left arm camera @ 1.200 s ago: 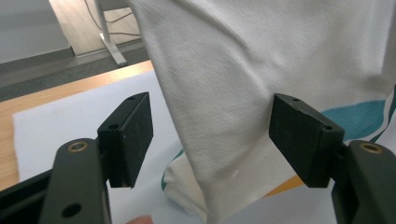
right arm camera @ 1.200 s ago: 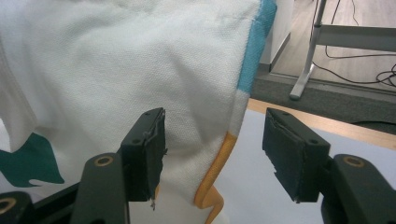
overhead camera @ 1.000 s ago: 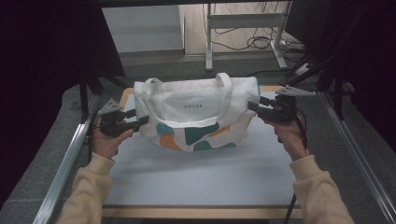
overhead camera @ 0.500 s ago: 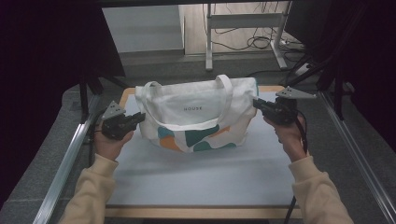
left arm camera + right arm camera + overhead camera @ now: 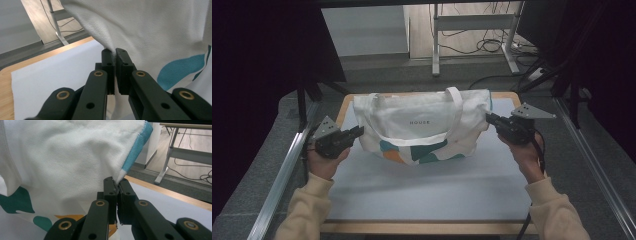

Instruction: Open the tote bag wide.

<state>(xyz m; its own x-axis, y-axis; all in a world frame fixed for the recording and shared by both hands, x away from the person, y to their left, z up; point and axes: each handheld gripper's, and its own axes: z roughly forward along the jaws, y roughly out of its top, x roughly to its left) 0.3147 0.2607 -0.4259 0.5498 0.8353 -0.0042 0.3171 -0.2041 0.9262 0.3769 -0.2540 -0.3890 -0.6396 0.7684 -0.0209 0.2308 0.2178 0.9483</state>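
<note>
Tote bag (image 5: 422, 125): white canvas with teal, green and orange shapes low on its face and a small printed word at centre, lying across the far half of the pale mat (image 5: 427, 190) that covers the wooden table (image 5: 412, 228). Its two handles (image 5: 455, 107) loop over the front panel, one end at each upper corner. My left gripper (image 5: 354, 133) meets the bag's left side edge; in the left gripper view its jaws stand pressed together with a fold of the white cloth caught between them at the tips. My right gripper (image 5: 490, 118) meets the right side edge; in the right gripper view its jaws are likewise closed, nipping the canvas just below the blue-trimmed corner (image 5: 140, 140). Grip points sit at opposite sides, at roughly matching height, which I judge is chosen so the bag can be drawn flat or lifted level without one side sagging. Both pinches take only the edge of the cloth, a hold I judge light enough to slip under a sharp tug. The bag's lower part rests on the mat, and the cloth rises above my jaws in both gripper views. Surroundings: metal rails (image 5: 282, 175) along the table's sides, a desk frame (image 5: 472, 22) and loose cables (image 5: 492, 45) on the floor beyond.
</note>
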